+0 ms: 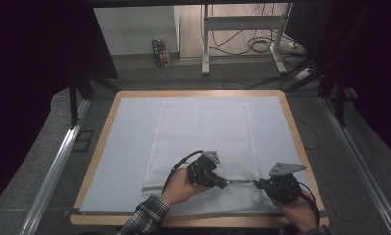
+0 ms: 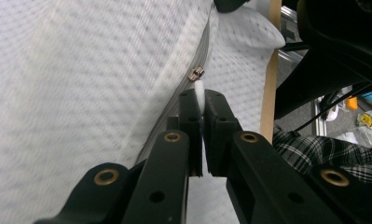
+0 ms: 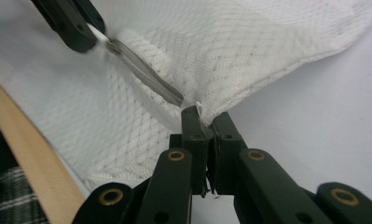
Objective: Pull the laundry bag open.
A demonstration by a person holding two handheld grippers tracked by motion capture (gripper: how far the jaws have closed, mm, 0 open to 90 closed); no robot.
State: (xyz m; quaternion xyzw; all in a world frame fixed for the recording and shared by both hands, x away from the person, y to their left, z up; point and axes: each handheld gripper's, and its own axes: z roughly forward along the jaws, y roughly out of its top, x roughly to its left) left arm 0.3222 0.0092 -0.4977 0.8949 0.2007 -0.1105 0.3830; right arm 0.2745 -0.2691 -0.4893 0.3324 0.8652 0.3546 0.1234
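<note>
A white mesh bag (image 1: 203,142) lies flat on the pale mat (image 1: 127,147), its grey zipper (image 1: 239,182) running along the near end. My left gripper (image 1: 224,184) is shut on the zipper's white pull tab (image 2: 199,89), just behind the metal slider (image 2: 196,73). At the zipper's right end, my right gripper (image 1: 257,184) is shut on the bag's edge (image 3: 198,107). The fabric (image 3: 249,51) is pulled up into a tent there. In the right gripper view the left gripper (image 3: 88,35) shows at the top left, with the zipper (image 3: 146,74) stretched between the two.
The mat covers a wooden table (image 1: 287,105) whose near edge (image 3: 30,158) lies close to both hands. Metal rails (image 1: 56,166) run along both sides. Beyond the table stand a metal frame (image 1: 205,44), floor cables (image 1: 259,46) and a small carton (image 1: 159,52).
</note>
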